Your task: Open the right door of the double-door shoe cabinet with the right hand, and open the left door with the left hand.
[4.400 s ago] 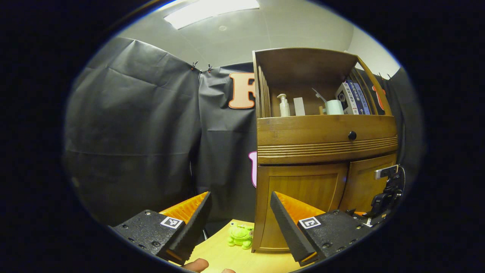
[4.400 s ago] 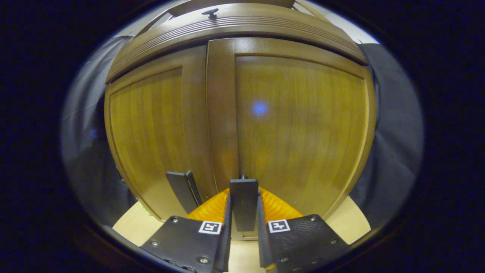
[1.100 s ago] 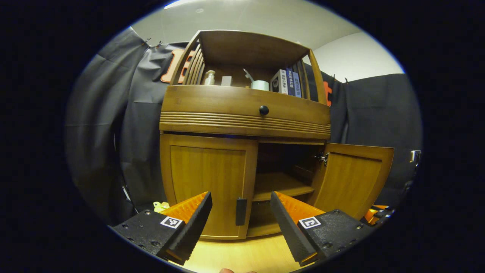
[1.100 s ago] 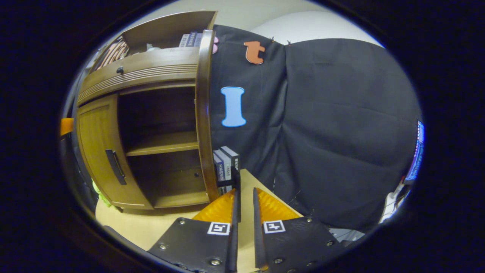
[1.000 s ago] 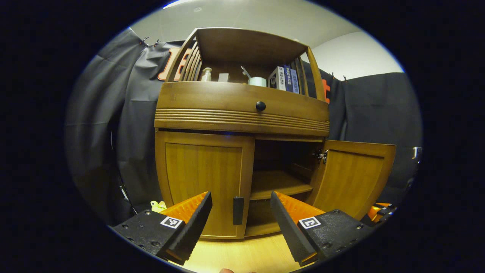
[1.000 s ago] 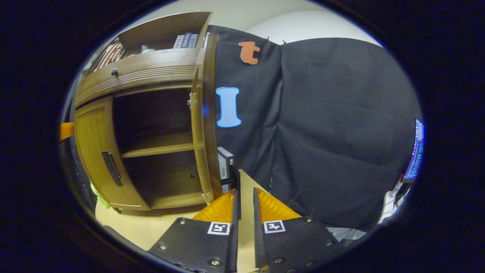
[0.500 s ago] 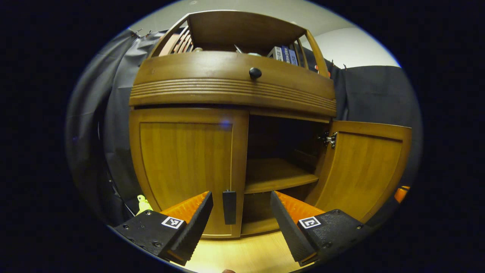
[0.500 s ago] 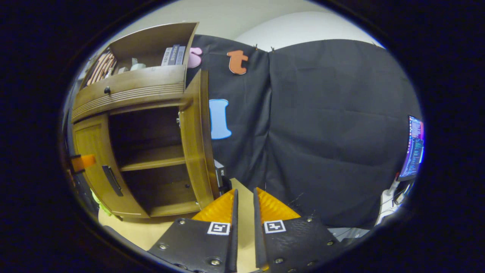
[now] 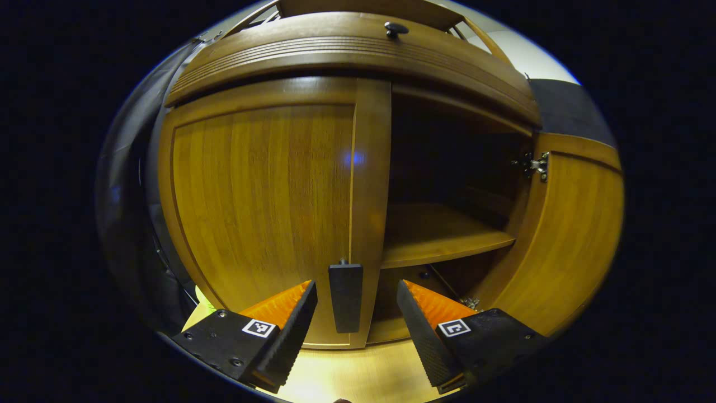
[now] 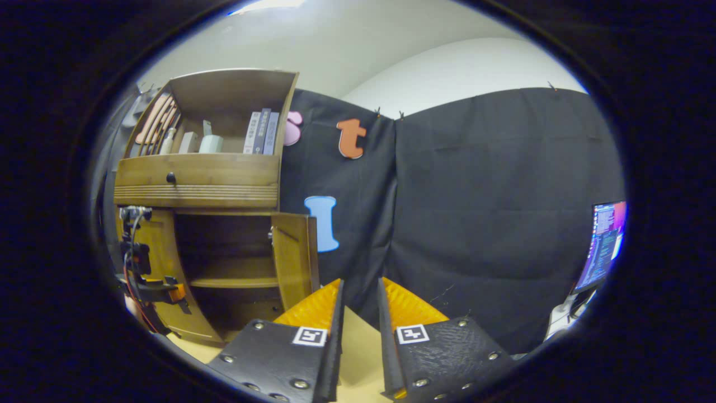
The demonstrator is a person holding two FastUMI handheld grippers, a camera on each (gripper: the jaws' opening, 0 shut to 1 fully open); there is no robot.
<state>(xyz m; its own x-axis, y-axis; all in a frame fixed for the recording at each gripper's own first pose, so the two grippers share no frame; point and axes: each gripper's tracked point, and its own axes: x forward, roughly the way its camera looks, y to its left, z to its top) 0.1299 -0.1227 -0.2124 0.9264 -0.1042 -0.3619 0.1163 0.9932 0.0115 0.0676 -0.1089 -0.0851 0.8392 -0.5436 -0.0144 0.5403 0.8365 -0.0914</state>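
The wooden shoe cabinet (image 9: pixel 347 50) looms close in the left gripper view. Its left door (image 9: pixel 263 190) is closed, and the dark handle (image 9: pixel 345 296) on it stands between the fingers of my left gripper (image 9: pixel 356 290), which is open and not touching it. The right door (image 9: pixel 576 235) is swung open, baring an inner shelf (image 9: pixel 442 235). In the right gripper view the cabinet (image 10: pixel 196 179) stands farther off at the left with its right door (image 10: pixel 293 257) open. My right gripper (image 10: pixel 360 291) holds nothing, its fingers a narrow gap apart. The left gripper (image 10: pixel 148 280) is at the left door.
Books (image 10: pixel 260 131) and small bottles stand on the cabinet's top shelf. The cabinet rests on a light wooden table (image 10: pixel 352 358). A lit monitor (image 10: pixel 607 240) sits at the far right. A green toy (image 9: pixel 202 294) peeks out left of the cabinet.
My left gripper has closed in on the left door until the handle stands between its fingers. My right gripper has let go of the right door's handle and drawn back; that door stays open.
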